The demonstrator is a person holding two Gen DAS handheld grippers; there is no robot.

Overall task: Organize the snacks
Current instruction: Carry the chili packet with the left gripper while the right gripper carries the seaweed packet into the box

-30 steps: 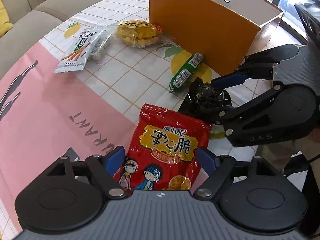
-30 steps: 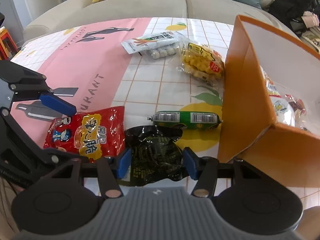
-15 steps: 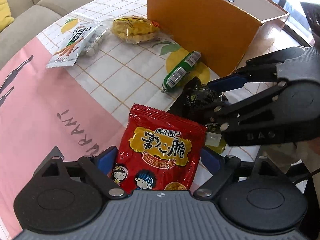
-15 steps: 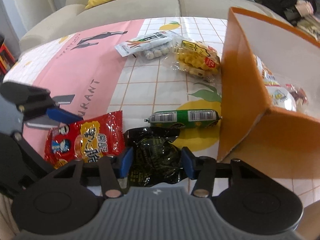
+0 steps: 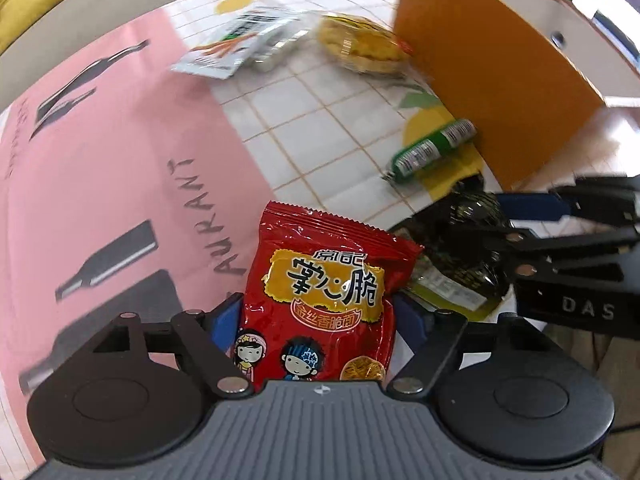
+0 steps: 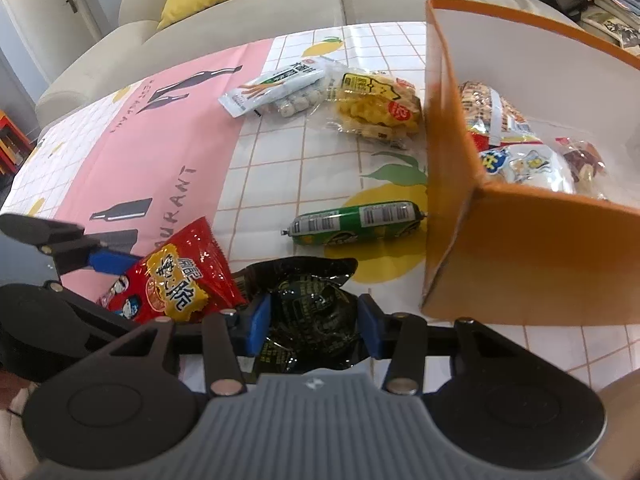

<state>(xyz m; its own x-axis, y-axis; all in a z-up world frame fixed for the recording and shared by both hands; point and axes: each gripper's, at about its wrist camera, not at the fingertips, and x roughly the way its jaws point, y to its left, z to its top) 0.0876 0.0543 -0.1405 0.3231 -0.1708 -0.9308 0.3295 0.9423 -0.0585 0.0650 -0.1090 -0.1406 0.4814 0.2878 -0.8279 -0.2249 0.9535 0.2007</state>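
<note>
While your left gripper (image 5: 318, 322) is pointing steeply down at the table, its jaws are closing around the red snack bag (image 5: 320, 300), blue pads flanking the bag's lower half; whether they are pressing yet, I cannot tell from the left wrist view. The bag is lying on the tablecloth (image 5: 120, 160) at the pink/white seam. Just right of it your right gripper (image 5: 516, 224) is reaching across the black packet (image 5: 468, 240). The green sausage (image 5: 434, 148) is lying beside the orange box (image 5: 492, 92); the yellow puff bag (image 5: 364, 46) and white stick pack (image 5: 232, 48) are sitting farther back, blurred. In the right wrist view, your right gripper (image 6: 314, 326) is closing on the black packet (image 6: 312, 320), both pads touching its crumpled sides. The red snack bag (image 6: 176, 280) is overlapping it on the left, with the left gripper (image 6: 100, 260) around it. The orange box (image 6: 520, 260) is already holding several snacks (image 6: 516, 152).
</note>
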